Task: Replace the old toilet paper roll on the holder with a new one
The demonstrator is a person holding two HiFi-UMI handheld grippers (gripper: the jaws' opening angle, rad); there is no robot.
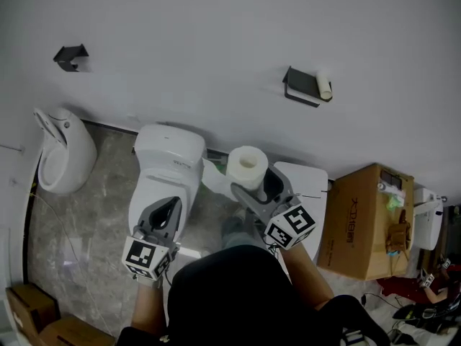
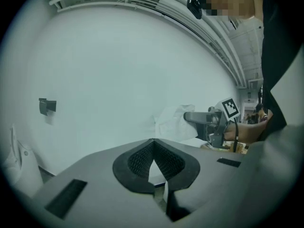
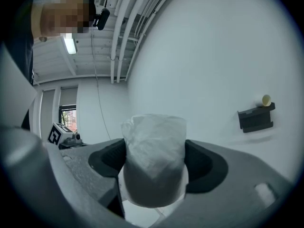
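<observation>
- At 1 o'clock from the right gripper [image 1: 256, 184], the holder [image 1: 300, 86] bears the old roll [image 1: 324, 84].
- Right gripper clamps the new roll [image 1: 247, 164]; left gripper [image 1: 168, 207] closed, empty.
- Risk: soft paper may deform and slip; old roll blocks mounting.

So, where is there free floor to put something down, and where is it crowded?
Free: the floor between the urinal and the toilet. Bare wall surrounds the holder, so a hand should pass. Crowded: right of the toilet, around the cardboard box.

Left claw [image 1: 173, 206] closed; right claw [image 1: 252, 181] wide, gripping, seemingly level.
</observation>
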